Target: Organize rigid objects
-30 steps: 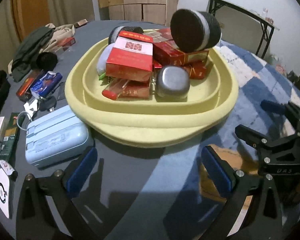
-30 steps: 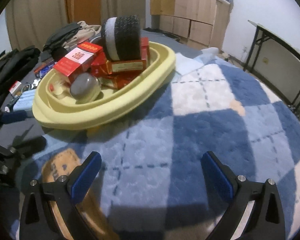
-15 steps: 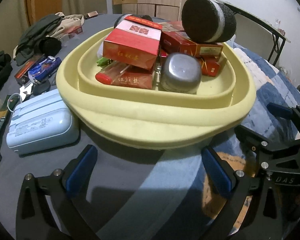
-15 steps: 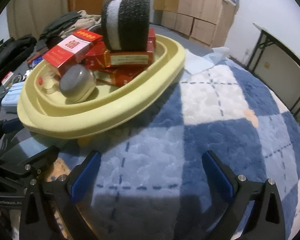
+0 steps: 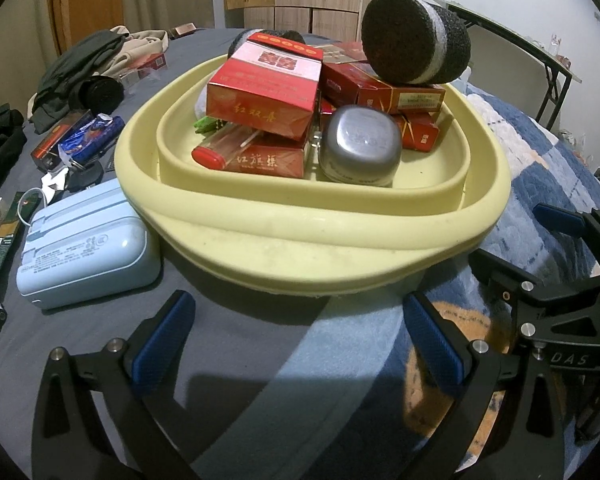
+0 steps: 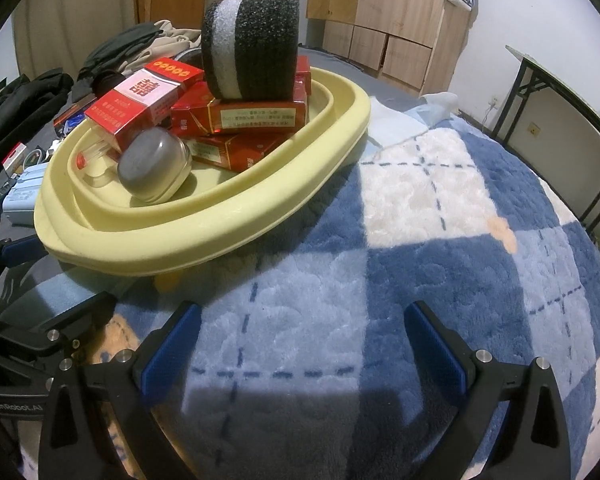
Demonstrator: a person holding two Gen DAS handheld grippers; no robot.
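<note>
One pale yellow basin (image 5: pixel 312 236) sits on the bed, half on the grey sheet (image 5: pixel 100 336) and half on the blue checked blanket (image 6: pixel 440 240). In it lie at least four red boxes (image 5: pixel 264 88) (more may be hidden beneath), one silver tin (image 5: pixel 360 148) toward the near rim and one dark foam roll (image 5: pixel 416 38) on top of the pile. One light blue case (image 5: pixel 84 248) lies just beside the basin's left edge. Both the left tool (image 5: pixel 300 340) and the right tool (image 6: pixel 300 344) are spread wide and empty, near the basin's near rim.
</note>
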